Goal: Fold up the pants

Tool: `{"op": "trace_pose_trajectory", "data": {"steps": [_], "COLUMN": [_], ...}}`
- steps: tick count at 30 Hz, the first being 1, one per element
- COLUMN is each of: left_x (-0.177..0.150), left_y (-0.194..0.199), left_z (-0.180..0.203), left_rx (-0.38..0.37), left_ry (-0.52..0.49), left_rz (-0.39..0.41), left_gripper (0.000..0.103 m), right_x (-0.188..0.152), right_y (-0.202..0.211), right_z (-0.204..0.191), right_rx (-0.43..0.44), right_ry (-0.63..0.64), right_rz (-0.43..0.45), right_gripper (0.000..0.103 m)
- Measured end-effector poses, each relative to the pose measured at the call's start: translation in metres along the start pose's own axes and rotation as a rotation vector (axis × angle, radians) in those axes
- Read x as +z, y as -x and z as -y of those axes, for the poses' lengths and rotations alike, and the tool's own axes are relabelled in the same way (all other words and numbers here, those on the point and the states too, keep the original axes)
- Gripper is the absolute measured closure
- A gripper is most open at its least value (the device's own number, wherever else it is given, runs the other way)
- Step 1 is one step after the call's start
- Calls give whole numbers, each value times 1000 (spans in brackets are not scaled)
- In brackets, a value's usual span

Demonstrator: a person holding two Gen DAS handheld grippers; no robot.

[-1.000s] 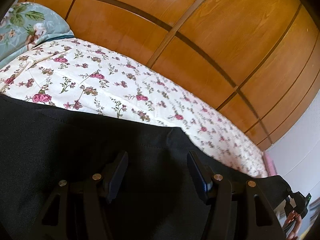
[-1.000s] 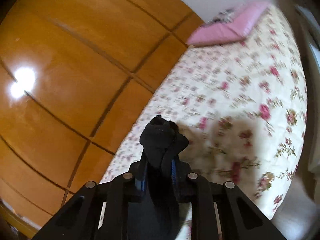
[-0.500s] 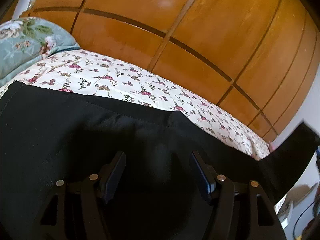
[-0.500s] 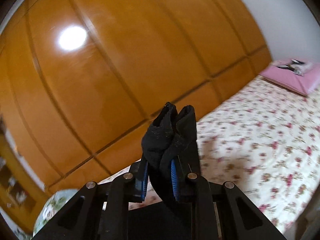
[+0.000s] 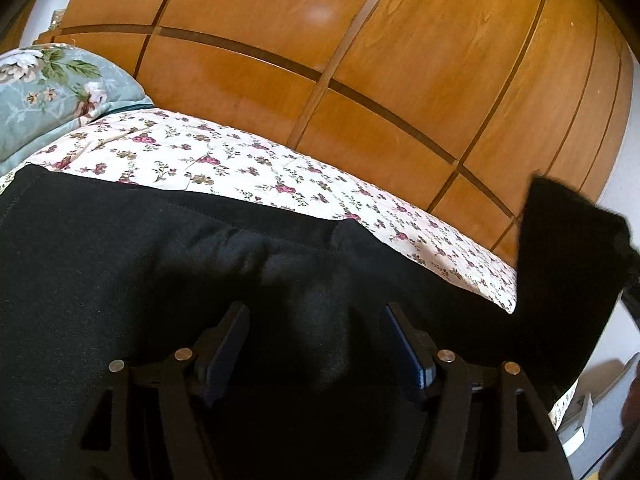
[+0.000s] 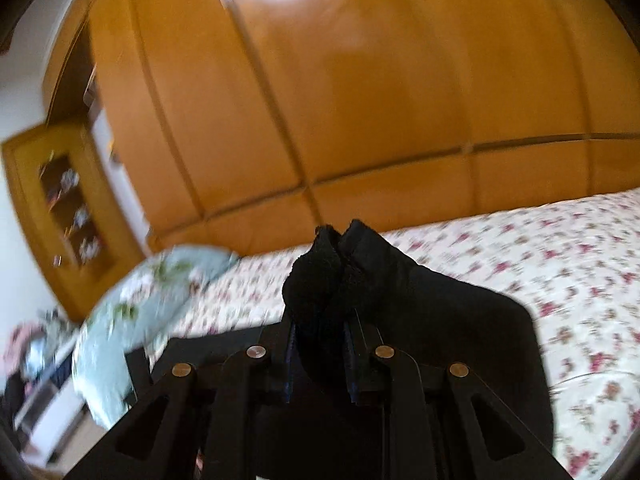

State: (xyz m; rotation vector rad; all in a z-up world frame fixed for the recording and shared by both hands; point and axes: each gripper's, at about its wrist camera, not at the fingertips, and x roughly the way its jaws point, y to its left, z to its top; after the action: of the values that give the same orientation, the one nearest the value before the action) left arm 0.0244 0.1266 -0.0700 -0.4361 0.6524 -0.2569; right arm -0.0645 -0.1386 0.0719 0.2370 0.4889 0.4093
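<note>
A wooden wardrobe (image 5: 400, 60) stood behind the bed (image 5: 224, 164), a pillow (image 5: 48, 88) at its end. My left gripper (image 5: 316, 344) hung with jaws apart over black pants (image 5: 140, 272) spread on the bed; my right gripper (image 6: 320, 352) clamped a bunched end (raised, blurred).

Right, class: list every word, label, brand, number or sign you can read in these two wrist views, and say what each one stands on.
None: no readable text appears in either view.
The black pants show no label or tag.
The floral bedsheet, the wooden wardrobe and the left gripper bear no writing.
Items in the glass-door cabinet are too blurred to read.
</note>
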Motion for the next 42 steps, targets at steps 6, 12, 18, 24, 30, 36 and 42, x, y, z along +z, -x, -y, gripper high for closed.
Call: {"op": "trace_pose_trajectory", "data": {"steps": [6,12,18,24,30,36,42], "left_x": [-1,-1,5,10,4,-8,-15], "left_y": [1,0,7,-12,-53,-61,-38], "left_z": [0,-1,0,23,68,103,80], "left_rx": [-12,-21,-100,-335,-403,-331,-255], "left_ry": [-3,-1,81,256,245,42,38], "left_rz": [7,8,-17,-148,-282,-356,-312], "left_gripper": [31,30,29,26,26,87,91], "right_x": [-47,-96,-95,-64,-47,-71,-77], "right_y": [-54,-82,-55,-7,-14,-33,-34], "right_z": [-13,-3,10,64,134,150,148], "right_rx": [-5,0,126,37,-159,-226,-234], "right_ry": [117,175,104,-24,-178,-173,-126], "right_rz": [-162,-311,-291,-84,-89,-153,-161], "right_gripper": [83,78,57,57,59,68,68]}}
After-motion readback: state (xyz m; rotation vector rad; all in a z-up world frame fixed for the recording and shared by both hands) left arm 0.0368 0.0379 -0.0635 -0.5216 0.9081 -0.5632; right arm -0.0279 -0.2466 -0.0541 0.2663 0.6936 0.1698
